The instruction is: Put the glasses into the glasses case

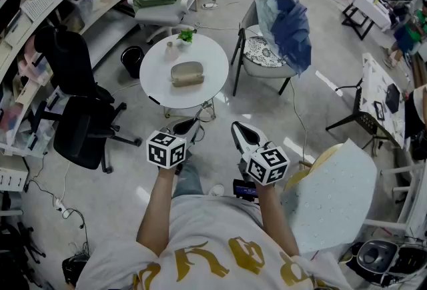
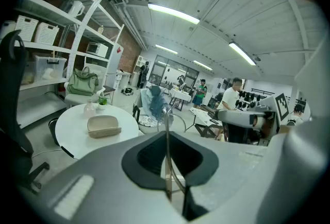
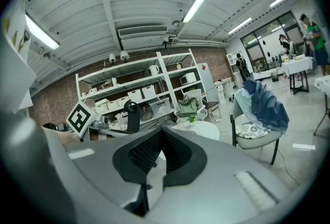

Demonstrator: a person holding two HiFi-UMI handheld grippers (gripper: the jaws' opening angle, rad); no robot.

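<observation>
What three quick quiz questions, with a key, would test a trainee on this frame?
1. True or false: the glasses case on the round white table lies open.
2. Which claw holds the thin-framed glasses? A) left claw B) right claw C) neither
3. Fill in: the cloth draped over the chair beyond the table is ____.

Key
1. False: the case is closed.
2. A: a thin metal frame stands pinched between its jaws. The right claw is shut on nothing.
3. Blue.
</observation>
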